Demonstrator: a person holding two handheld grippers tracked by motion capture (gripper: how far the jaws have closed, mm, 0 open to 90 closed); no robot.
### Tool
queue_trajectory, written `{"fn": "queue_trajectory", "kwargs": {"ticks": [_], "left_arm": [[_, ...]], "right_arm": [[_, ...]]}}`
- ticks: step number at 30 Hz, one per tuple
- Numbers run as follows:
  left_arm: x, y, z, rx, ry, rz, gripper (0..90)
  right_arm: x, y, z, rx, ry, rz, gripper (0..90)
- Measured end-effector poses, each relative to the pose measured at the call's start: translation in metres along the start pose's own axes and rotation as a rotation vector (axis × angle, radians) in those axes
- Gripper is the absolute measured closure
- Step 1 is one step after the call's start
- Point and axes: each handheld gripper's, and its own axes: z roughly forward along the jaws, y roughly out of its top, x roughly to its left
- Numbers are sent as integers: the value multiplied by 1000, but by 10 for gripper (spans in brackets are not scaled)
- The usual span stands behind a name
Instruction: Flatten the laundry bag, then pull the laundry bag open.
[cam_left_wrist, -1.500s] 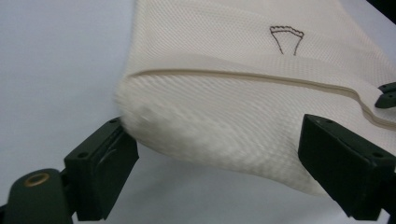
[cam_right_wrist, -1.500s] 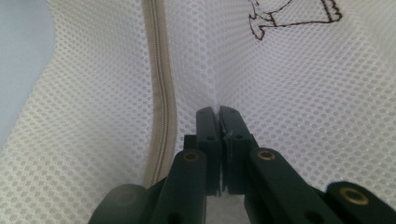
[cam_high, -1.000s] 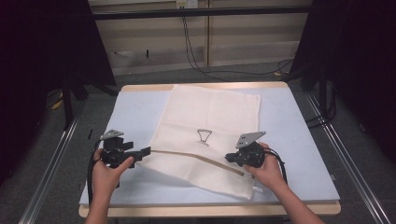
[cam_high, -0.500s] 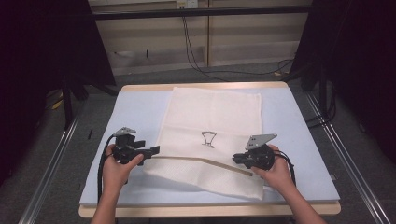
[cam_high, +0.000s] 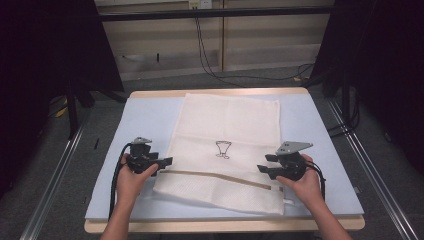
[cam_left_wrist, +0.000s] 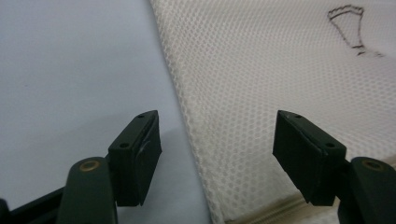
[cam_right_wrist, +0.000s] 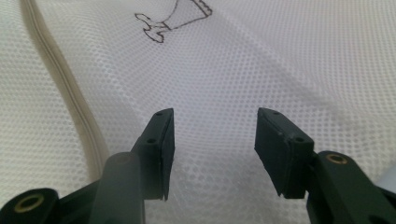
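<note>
Lying flat on the pale blue table top (cam_high: 145, 117): a white mesh laundry bag (cam_high: 230, 125), long axis running from the near edge of the table to the far edge, far end almost reaching the wooden far rim, near end stopping just short of the near rim. Crossing the bag near its near end: a beige zipper band (cam_high: 220, 176), running side to side and slanting slightly. Sitting about mid-bag, beyond the zipper band: a small dark drawn mark (cam_high: 223, 149). Flanking the bag on both sides: bare blue strips, the wider one on the bag's left, a narrower one on its right, both offering room for moving. Hovering at the bag's left edge, level with the zipper band: the left gripper (cam_high: 165, 161), jaws apart and having just been closing, straddling the bag's edge (cam_left_wrist: 187, 116) with nothing pinched, one pad over blue surface, the other over mesh. Hovering at the bag's right edge: the right gripper (cam_high: 264, 164), jaws having just been opening, now standing apart over mesh (cam_right_wrist: 280, 60), gripping nothing.
</note>
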Motion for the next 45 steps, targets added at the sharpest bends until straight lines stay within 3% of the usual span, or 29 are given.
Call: {"fn": "queue_trajectory", "kwargs": {"ticks": [2,8,11,14,17,19,26,29,32,37,41,43,45], "left_arm": [[0,-1,4,26,-8,0,336],[-3,-3,5,9,-8,-12,392],[-7,-2,5,39,-41,-36,486],[-12,-1,6,50,-3,-33,507],[-16,-2,6,50,41,0,602],[-17,-2,7,39,55,-7,633],[-16,-2,5,63,19,-22,766],[-19,-2,5,64,24,-40,819],[-20,-2,5,72,26,-28,835],[-20,0,2,88,17,-42,860],[-21,0,-1,85,6,-61,866],[-21,0,-3,85,2,-53,867],[-20,0,-4,81,-2,-66,868]], "right_arm": [[-2,-2,-1,1,-8,1,479],[-2,-4,1,19,-17,-20,487],[-2,-5,-1,18,-29,-19,478],[-3,-6,-4,19,-61,-19,455],[-4,-7,-8,20,-89,-10,438],[-6,-9,-10,26,-127,2,430],[-11,-14,-11,64,-210,60,419],[-11,-15,-10,94,-202,70,443],[-11,-17,-9,113,-207,75,457],[-14,-19,-9,115,-203,125,517],[-16,-19,-10,122,-188,141,654],[-17,-18,-10,130,-186,114,725],[-19,-17,-9,125,-175,127,804]]}}
